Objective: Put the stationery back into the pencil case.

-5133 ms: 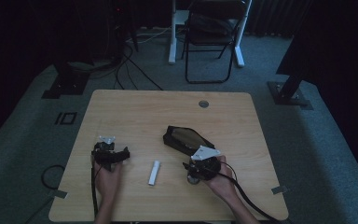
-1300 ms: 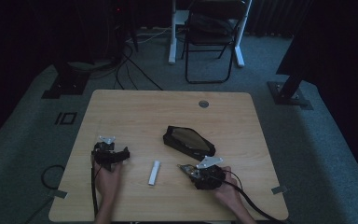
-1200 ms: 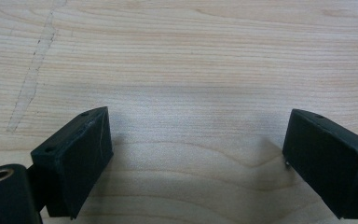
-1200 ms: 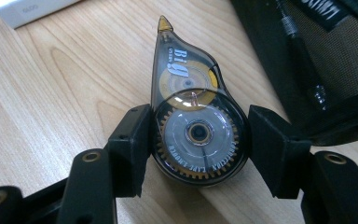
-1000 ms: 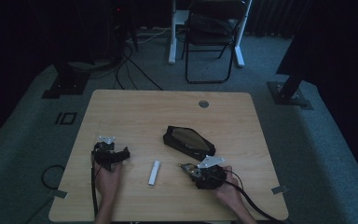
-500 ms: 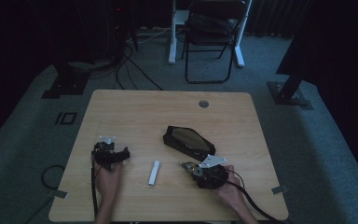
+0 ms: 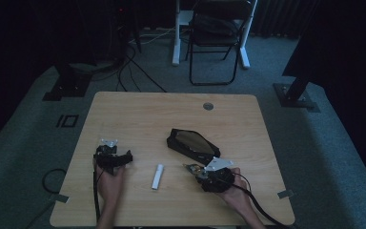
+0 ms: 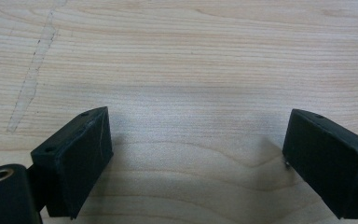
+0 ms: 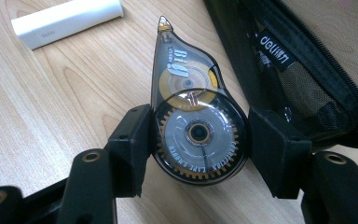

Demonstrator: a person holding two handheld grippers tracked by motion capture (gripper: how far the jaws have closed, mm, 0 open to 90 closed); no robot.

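A clear correction tape dispenser (image 9: 191, 107) with a toothed wheel lies low over the wooden table, and my right gripper (image 9: 200, 140) is shut on its round body, tip pointing away. In the high view the right gripper (image 7: 198, 171) sits just in front of a black mesh pencil case (image 7: 193, 144), whose zipped edge (image 9: 307, 70) is right beside the tape. A white stick (image 7: 157, 176) lies between the hands and shows again as the white stick (image 9: 67, 21) at the upper left. My left gripper (image 7: 119, 160) rests at the table's left, open (image 8: 196, 154) over bare wood.
The table's front edge (image 7: 171, 224) is close to both hands. A round grommet (image 7: 208, 106) sits near the far edge. A folding chair (image 7: 217, 38), stand legs and cables are on the floor beyond the table.
Since the oldest frame, the right gripper has drawn back a little from the pencil case toward the near edge. Over the last second it has barely shifted. The left hand has stayed put.
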